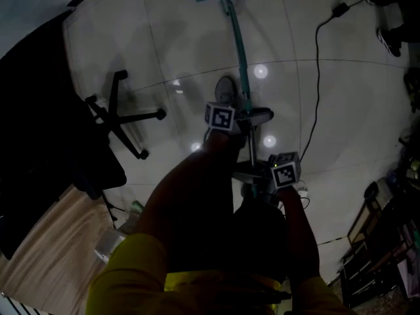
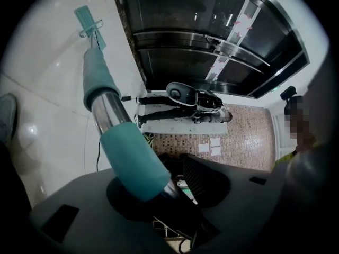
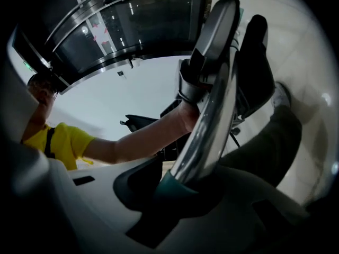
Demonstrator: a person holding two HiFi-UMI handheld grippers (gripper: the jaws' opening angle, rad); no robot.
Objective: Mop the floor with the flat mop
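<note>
From the head view, the flat mop [image 1: 239, 51] reaches out over the glossy tiled floor [image 1: 184, 31], its teal head farthest from the person. Its pole runs back through the left claw [image 1: 252, 116], then the right claw [image 1: 254, 174] nearer the body. An office chair [image 1: 121, 113] stands off to the left.

In the left gripper view, the jaws are clamped on the pole's teal sleeve [image 2: 132, 163].

In the right gripper view, the jaws are clamped where the chrome tube [image 3: 212, 110] meets a teal collar.
</note>
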